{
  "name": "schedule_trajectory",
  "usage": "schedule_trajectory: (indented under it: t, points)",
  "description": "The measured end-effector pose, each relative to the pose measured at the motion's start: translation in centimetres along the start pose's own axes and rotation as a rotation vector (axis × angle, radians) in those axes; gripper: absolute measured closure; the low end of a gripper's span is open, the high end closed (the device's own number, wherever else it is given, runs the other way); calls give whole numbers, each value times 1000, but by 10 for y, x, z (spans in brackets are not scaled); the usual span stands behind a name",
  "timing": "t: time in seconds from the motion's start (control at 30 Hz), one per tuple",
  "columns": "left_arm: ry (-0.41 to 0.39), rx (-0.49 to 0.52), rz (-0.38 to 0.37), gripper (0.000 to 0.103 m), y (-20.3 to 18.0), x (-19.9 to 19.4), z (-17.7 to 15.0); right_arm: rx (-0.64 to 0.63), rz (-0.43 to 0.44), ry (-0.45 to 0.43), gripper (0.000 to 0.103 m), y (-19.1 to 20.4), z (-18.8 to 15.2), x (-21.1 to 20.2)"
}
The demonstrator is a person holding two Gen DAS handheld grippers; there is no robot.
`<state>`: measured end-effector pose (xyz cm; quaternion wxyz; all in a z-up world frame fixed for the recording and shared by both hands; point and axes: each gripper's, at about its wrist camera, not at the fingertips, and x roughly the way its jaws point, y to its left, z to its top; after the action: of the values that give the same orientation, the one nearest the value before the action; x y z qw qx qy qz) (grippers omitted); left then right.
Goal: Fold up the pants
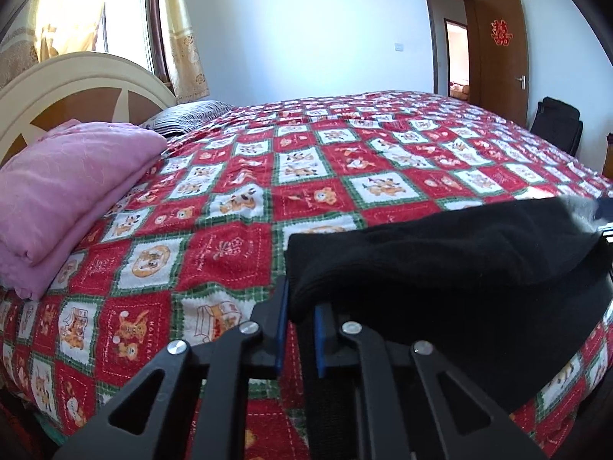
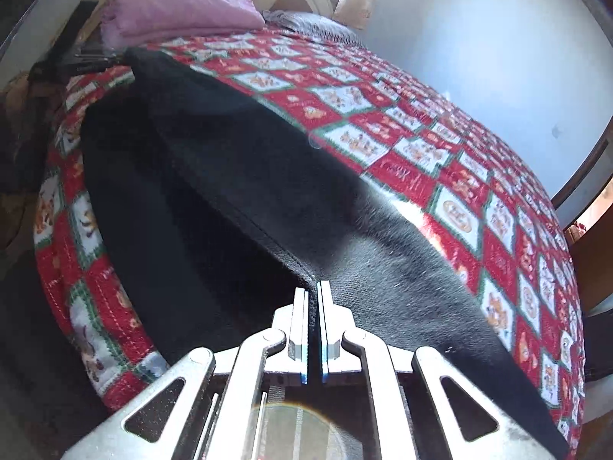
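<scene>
One pair of black pants (image 2: 214, 176) lay on the bed, along the near edge of the red, white and green checked quilt (image 1: 245, 207). Two grippers were on them, one at each end.

Left gripper (image 1: 300, 303), black frame with blue pads: clamped on a bunched, thick end of the pants, fabric wedged between the pads and lifted a little off the quilt. From there the cloth draped away toward the quilt's near edge.

Right gripper (image 2: 314, 306), silver frame: jaws nearly together, pinching a seamed edge of the pants (only a thin strip of fabric sat in the gap). The cloth rose from the quilt into that pinch like a tent, one fold running back toward the headboard end of the bed.

In the right wrist view, a dark shape at the far end of the pants, near the head-side corner of the bed, looked like the other gripper; too blurred to be sure.

Rest of the count:
- one folded pink blanket (image 1: 65, 191) at the head-side corner of the bed, against the headboard (image 1: 76, 80)
- one striped pillow (image 1: 187, 115) just beside it at the head edge
- one brown door (image 1: 498, 57) standing open, one red ornament on it
- one window with patterned curtains (image 1: 180, 30) behind the headboard
- one dark chair-like thing (image 1: 557, 122) past the bed's far corner, by the door
</scene>
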<state>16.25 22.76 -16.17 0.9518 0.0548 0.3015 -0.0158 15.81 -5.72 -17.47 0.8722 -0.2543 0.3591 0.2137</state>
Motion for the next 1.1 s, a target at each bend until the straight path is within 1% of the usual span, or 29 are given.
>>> schedule_trajectory:
  t: [0.13,0.23,0.3,0.37,0.47,0.57,0.63,0.7,0.73,0.77,0.8,0.83,0.87,0.9,0.93,0.97,1.03,1.1]
  points:
    - [-31,-10,-7,91,6,-11,2,11,12,-55,99,-3,5,-33]
    - [-46,-21,-17,91,10,-22,-5,5,26,-81,100,0,2,-54]
    - [-43,-21,-26,91,12,-26,-12,-4,46,-84,100,5,-3,-60]
    - [-22,-23,-30,91,13,-25,-27,-29,62,-62,100,16,-11,-56]
    - [20,-56,-43,91,17,-18,-49,-66,83,-2,100,35,-28,-32]
    - [55,-64,-42,91,15,-10,-66,-79,83,39,99,42,-41,-13]
    - [59,-71,-43,91,16,-9,-71,-62,100,66,99,40,-46,-4]
    - [53,-82,-49,91,17,-9,-72,-42,116,73,99,35,-48,1]
    - [54,-76,-43,87,17,-10,-71,-34,126,75,99,33,-49,2]
    - [54,-64,-20,84,16,-10,-71,-31,128,74,98,33,-49,1]
    - [54,-60,-6,84,18,-11,-72,-29,127,75,98,31,-48,-1]
    - [56,-57,6,84,20,-13,-73,-30,125,83,95,32,-48,-2]
    - [59,-61,16,84,23,-14,-75,-37,124,95,88,32,-49,-2]
    - [61,-70,32,84,28,-16,-77,-54,118,105,84,35,-52,-5]
    - [65,-83,44,84,34,-18,-80,-75,108,111,76,38,-55,-8]
    - [71,-103,57,84,41,-20,-83,-88,107,116,73,39,-57,-11]
    - [75,-137,95,84,54,-26,-88,-95,111,121,73,38,-62,-18]
    - [55,-172,106,84,60,-35,-87,-81,119,121,73,33,-65,-25]
